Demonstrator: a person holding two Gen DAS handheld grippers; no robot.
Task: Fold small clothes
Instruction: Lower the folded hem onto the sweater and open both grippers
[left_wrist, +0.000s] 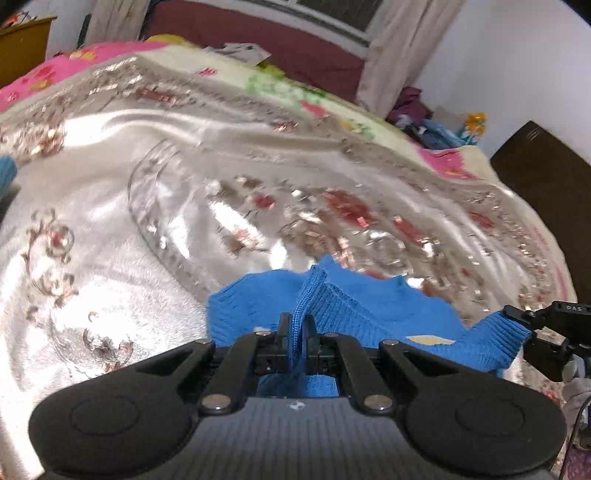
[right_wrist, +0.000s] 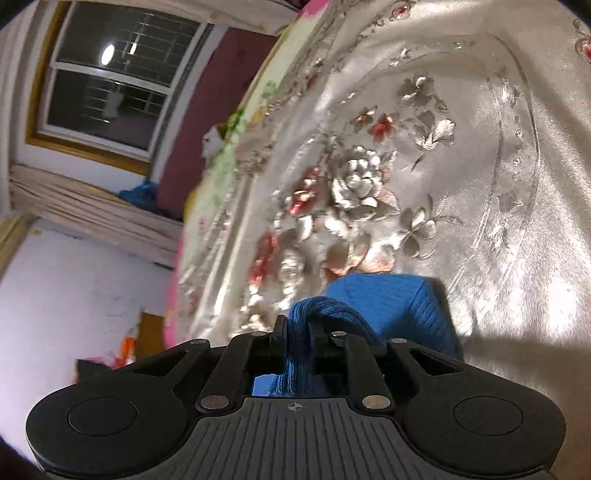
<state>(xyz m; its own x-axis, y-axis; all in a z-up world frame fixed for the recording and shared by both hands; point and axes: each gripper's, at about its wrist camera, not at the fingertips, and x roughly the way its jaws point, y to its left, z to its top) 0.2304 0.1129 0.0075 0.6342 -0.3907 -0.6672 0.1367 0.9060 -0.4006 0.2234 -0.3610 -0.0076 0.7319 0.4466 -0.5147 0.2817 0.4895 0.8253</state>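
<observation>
Two pinches on blue ribbed knit garment (left_wrist: 354, 310): left gripper (left_wrist: 295, 334), right gripper (right_wrist: 298, 338), lower centre, apparently for carrying taut.

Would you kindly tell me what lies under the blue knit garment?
The blue knit garment lies on the silvery embroidered bedspread, whose floral pattern shows around it. Whatever sits directly beneath the knit is covered and cannot be seen.
</observation>
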